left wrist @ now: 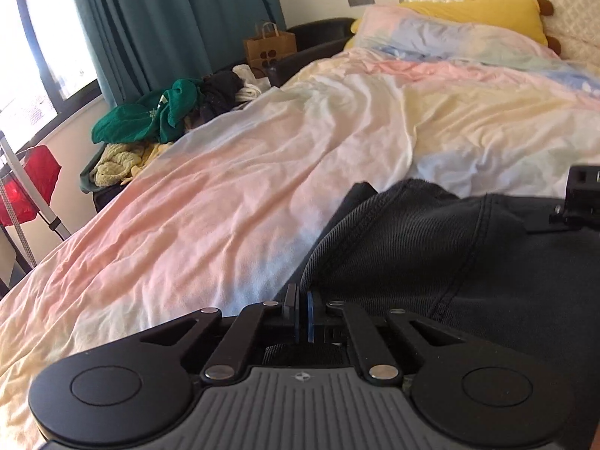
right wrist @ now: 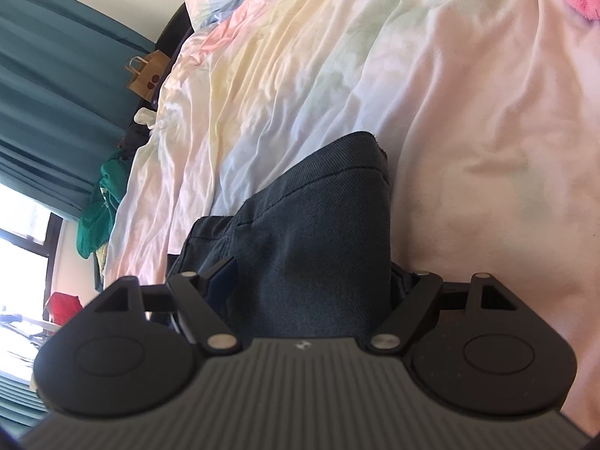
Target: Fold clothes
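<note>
Dark blue-grey jeans (left wrist: 468, 262) lie on a pastel pink, yellow and blue duvet (left wrist: 225, 187), beside teal curtains (left wrist: 168, 18) and a mustard-yellow pillow (left wrist: 498, 11).

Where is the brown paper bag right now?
In the left wrist view the paper bag stands beyond the bed's far left edge, before the teal curtain, just past the clothes pile.

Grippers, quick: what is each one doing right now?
Left tool: closed; whether it pinches the dark denim garment cannot be told.
Right tool: wide apart, a thick fold of the garment between its fingers.
</note>
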A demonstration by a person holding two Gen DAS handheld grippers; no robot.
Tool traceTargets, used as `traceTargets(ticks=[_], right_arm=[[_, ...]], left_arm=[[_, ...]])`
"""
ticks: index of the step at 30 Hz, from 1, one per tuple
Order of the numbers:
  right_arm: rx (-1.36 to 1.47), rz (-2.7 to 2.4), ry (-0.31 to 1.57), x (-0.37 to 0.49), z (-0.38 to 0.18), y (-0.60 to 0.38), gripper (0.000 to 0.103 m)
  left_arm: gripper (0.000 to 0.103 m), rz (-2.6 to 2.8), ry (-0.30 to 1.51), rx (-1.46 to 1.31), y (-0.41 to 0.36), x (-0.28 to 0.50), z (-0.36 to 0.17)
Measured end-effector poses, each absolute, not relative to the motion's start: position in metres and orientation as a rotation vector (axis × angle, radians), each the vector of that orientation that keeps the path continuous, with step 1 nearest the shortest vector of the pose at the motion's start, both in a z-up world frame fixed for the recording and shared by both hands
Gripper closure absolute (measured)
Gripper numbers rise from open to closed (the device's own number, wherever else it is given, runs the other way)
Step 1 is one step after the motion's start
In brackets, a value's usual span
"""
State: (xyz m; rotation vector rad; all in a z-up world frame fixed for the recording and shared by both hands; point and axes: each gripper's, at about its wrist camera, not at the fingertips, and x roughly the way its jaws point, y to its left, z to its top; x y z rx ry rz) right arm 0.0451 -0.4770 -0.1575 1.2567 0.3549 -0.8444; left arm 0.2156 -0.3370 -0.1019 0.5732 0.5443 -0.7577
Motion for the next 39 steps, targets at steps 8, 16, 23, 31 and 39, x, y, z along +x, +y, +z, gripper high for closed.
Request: traceTargets(ticks=[8,16,23,31,39], right_arm=[[1.261,-0.819,0.359,0.045,-0.156,-0.477,0.022],[1.332,-0.591,0.372,0.039,-0.166,-0.495,0.021],[1.372,-0.39,0.453,0.041,-0.181,-0.519,0.021],[1.557,-0.064,0.325,0.031,-0.196,-0.539,0.021],[1.447,-0.089,0.395,0.034,-0.195,-0.533,0.027]], left_arm=[[0.098,-0.567,0.594,0.608,-0.351,0.241,-0.136],[0.053,-0.6,0.637,0.556,-0.328,0.229,-0.134],[0.018,-0.564,0.61,0.405,-0.215,0.157,-0.069],[0.016,-0.407,0.645,0.158,-0.034,0.055,-0.036],[0.016,-0.225,0.649,-0.157,0.066,0.019,-0.047]])
